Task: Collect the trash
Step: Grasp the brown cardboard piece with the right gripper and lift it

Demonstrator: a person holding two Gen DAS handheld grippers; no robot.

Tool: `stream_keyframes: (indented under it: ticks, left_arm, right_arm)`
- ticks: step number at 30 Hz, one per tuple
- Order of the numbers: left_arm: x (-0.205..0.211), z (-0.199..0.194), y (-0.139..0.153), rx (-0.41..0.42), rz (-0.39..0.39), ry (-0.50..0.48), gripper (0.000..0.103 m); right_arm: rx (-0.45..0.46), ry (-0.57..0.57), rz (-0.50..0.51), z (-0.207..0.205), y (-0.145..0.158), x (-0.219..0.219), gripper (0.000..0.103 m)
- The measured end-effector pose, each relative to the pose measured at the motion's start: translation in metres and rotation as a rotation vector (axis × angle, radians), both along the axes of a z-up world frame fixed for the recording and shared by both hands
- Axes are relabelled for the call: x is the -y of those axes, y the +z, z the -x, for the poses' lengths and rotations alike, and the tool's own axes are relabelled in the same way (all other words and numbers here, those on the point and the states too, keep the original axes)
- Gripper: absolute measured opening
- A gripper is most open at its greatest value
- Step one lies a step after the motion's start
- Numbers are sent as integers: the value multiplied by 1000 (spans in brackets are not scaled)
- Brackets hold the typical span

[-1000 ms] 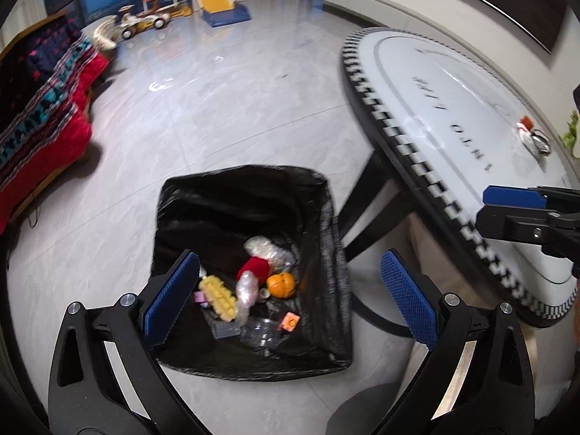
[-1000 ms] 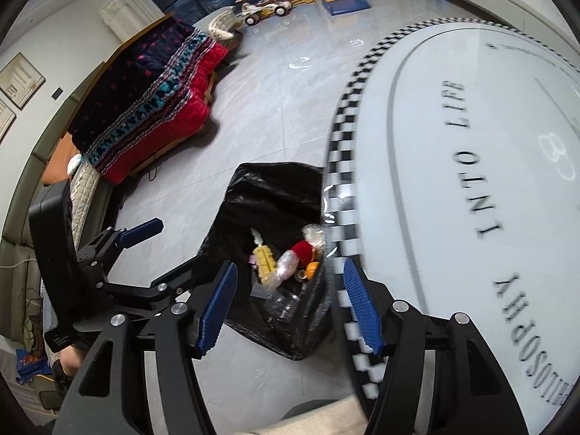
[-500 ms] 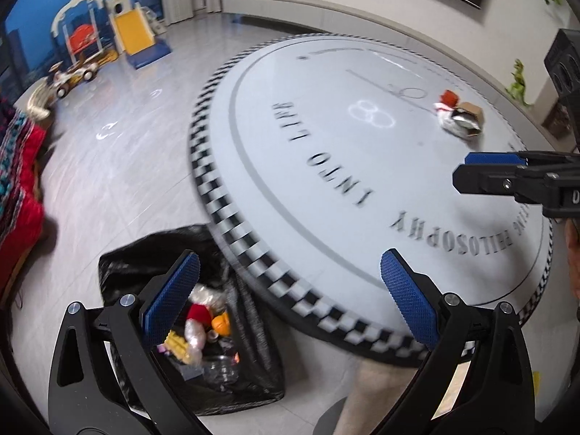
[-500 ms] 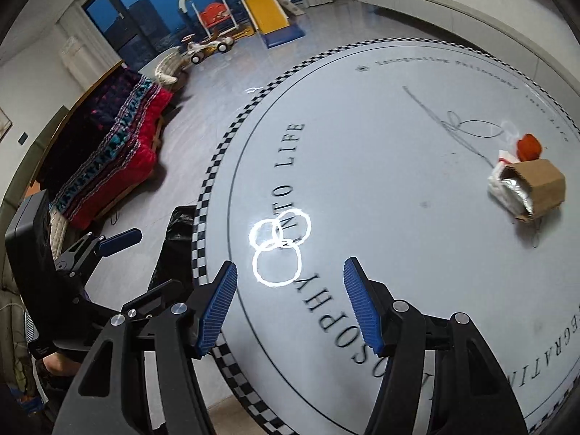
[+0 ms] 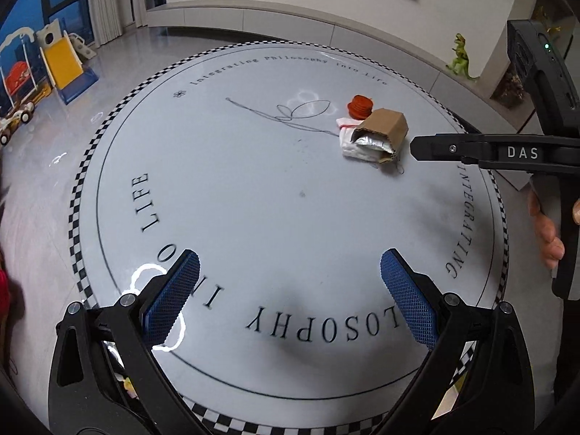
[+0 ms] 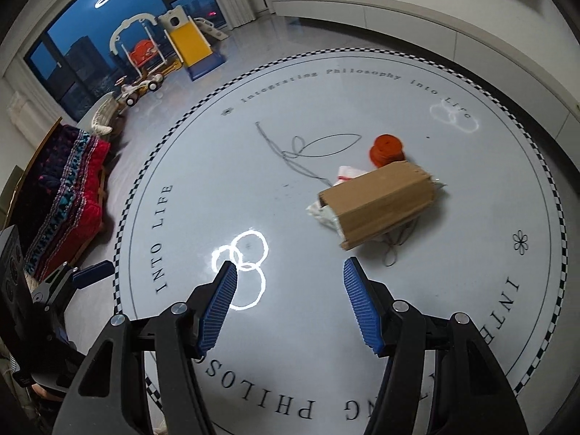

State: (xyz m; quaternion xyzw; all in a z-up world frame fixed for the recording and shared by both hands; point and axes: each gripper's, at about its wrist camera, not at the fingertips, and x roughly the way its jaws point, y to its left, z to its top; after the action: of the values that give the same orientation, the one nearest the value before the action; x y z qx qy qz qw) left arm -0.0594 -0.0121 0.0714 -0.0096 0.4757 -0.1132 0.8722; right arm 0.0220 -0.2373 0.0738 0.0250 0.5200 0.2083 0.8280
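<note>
A brown cardboard box (image 6: 380,203) lies on its side on the round white table (image 6: 253,188), on top of a white and silver wrapper (image 6: 322,214). An orange-red round thing (image 6: 387,149) sits just behind it, and a thin thread (image 6: 393,250) trails in front. The same pile shows in the left wrist view: box (image 5: 386,128), wrapper (image 5: 362,145), orange thing (image 5: 360,106). My right gripper (image 6: 290,304) is open and empty, above the table a little short of the box. My left gripper (image 5: 290,297) is open and empty over the table's near part.
The table has a black-and-white checkered rim (image 5: 87,166) and printed lettering. The right gripper's finger (image 5: 471,150) reaches in from the right in the left wrist view. A red patterned sofa (image 6: 69,195) and children's toys (image 6: 163,54) stand on the floor to the left.
Both grippers have swung up from the black trash bag on the floor to over the table. The right gripper has come closer to the cardboard box. Both stayed open.
</note>
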Motion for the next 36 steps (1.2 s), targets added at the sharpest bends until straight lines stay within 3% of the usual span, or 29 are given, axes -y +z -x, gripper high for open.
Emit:
stream_keyframes:
  ticks: [13,21,25,32,35,36]
  left_arm:
    - [43,-60,-6,-34,11,-66,97]
    - [56,-83,-11,-47,-7,-93,97]
    - [58,-91,-14,-51,-8,-97,97]
    - [53,-92,-18,-61,-5,-88,97]
    - [48,-88,-17,-64,0,-76,97]
    - [46,-87,-16,-64,2,-73,97]
  right_arm:
    - [-63,-101,1,-86,-19,70,63]
    - [-107,-86,-32,-113,-41,71,63]
    - [-100,-61,-41,-119,-47,66,73]
    - [-97,20,-32,-117,-51,46,73]
    - [-93,67,-11,-110,-50,39,66]
    - [-87,86,5,-106,-50,36,57]
